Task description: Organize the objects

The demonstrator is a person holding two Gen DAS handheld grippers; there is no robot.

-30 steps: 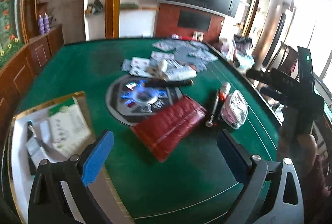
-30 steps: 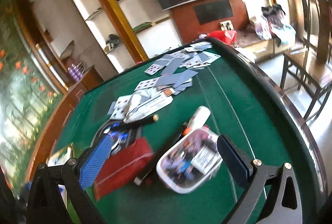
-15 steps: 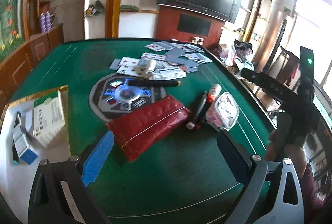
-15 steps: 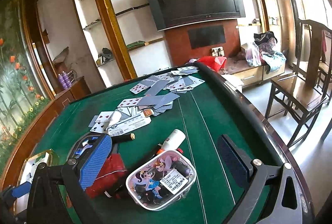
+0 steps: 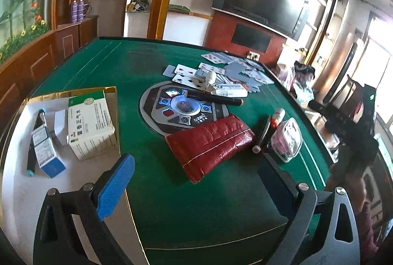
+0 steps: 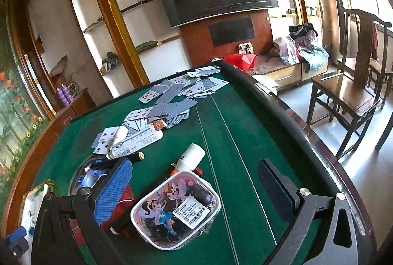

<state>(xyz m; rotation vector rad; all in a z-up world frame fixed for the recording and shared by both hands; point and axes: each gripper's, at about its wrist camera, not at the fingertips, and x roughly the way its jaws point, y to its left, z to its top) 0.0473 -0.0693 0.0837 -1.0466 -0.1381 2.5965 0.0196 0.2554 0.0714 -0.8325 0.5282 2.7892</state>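
Note:
On the green felt table (image 5: 122, 73) lie a red pouch (image 5: 208, 142), a clear cartoon-print pouch (image 6: 175, 209) (image 5: 286, 139), a white bottle (image 6: 192, 158), a dark pen (image 5: 264, 134), a black stick (image 5: 213, 98) and scattered playing cards (image 6: 172, 105). A white gold-edged tray (image 5: 19, 191) at the left holds a green-white box (image 5: 89, 123) and a small blue box (image 5: 45, 150). My left gripper (image 5: 194, 179) is open and empty, above the felt in front of the red pouch. My right gripper (image 6: 194, 188) is open and empty, with the cartoon pouch between its fingers, not touching.
A round grey control panel (image 5: 181, 107) with lit buttons sits in the table's middle. A white leaflet box (image 6: 137, 139) lies by the cards. A raised dark rim (image 6: 282, 117) bounds the table's right side. Wooden chairs (image 6: 348, 93) stand beyond it.
The left gripper has drawn back and turned left, so the tray shows more fully. The right gripper has lifted and levelled, with the cartoon pouch still between its open fingers.

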